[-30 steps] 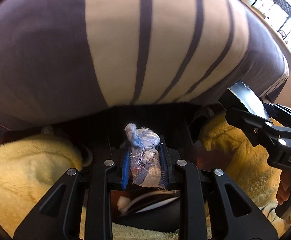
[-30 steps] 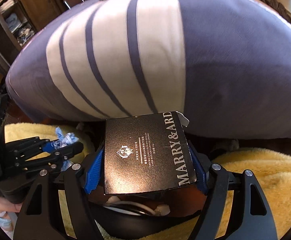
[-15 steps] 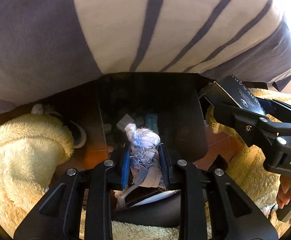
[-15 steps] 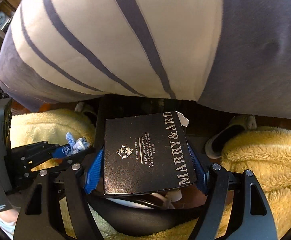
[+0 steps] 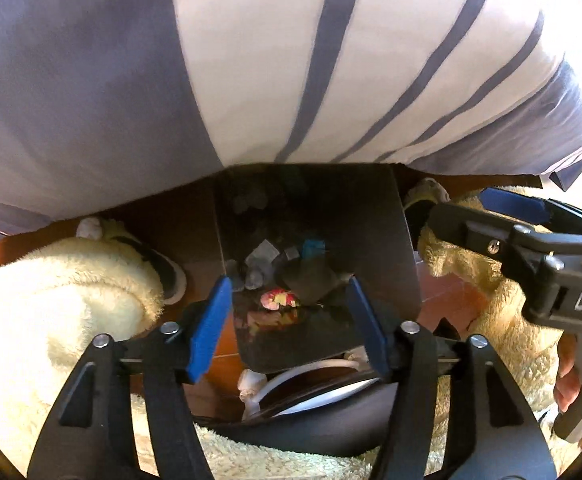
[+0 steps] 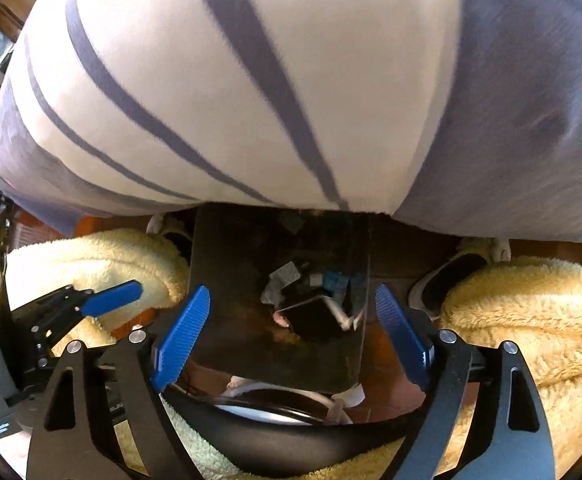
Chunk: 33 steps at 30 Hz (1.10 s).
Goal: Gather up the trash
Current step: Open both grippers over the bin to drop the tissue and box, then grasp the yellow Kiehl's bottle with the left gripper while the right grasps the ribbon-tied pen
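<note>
A dark rectangular bin (image 5: 395, 248) stands on the floor right under both grippers. A black carton (image 5: 307, 280) lies inside it among several scraps and a pink and yellow bit (image 5: 279, 298). My left gripper (image 5: 289, 314) hangs above the bin, its jaws opening with nothing between the blue pads (image 5: 211, 320). In the right wrist view the bin (image 6: 219, 280) holds the black carton (image 6: 315, 316), and my right gripper (image 6: 291, 334) is over it, jaws opening and empty. I cannot pick out the cloth wad among the scraps. Each gripper shows in the other's view: right gripper (image 5: 511, 204), left gripper (image 6: 111, 298).
A big grey and white striped cushion (image 5: 291, 60) overhangs the bin's far side. The person's yellow fleece legs (image 5: 51, 300) (image 6: 531, 320) and slippers (image 5: 167, 276) (image 6: 443, 284) flank the bin on the reddish tile floor. A hand (image 5: 571, 372) grips the right tool.
Both grippers have opened. The cloth wad has left the left jaws and the black carton has left the right jaws; the carton now lies in the bin. Both hands sank toward the bin.
</note>
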### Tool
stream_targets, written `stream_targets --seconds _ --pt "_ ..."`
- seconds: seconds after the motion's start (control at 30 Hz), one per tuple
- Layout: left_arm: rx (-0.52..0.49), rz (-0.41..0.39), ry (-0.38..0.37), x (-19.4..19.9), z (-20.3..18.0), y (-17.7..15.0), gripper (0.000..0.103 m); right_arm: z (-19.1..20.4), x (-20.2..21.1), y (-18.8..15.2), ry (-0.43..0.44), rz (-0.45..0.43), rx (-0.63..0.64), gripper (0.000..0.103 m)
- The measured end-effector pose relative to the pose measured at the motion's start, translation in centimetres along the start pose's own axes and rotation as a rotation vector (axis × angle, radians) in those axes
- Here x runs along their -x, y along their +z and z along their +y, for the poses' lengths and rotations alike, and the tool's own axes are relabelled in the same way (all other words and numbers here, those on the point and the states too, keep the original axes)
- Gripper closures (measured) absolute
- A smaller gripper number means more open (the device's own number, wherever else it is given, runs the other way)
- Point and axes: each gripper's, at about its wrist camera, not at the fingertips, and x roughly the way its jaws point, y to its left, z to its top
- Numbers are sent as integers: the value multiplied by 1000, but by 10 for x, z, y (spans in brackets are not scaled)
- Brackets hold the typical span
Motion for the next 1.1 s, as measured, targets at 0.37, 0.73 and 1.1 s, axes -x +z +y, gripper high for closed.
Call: stream_targets --seconds 0.37,0.73,1.1 --pt "-40 -165 48 66 -8 8 14 -6 77 10 -86 -223 1 8" --pt "-59 -399 96 154 -6 39 11 0 151 39 -139 -421 43 7" --pt "-51 -488 152 181 14 106 11 4 172 101 -150 -509 71 7"
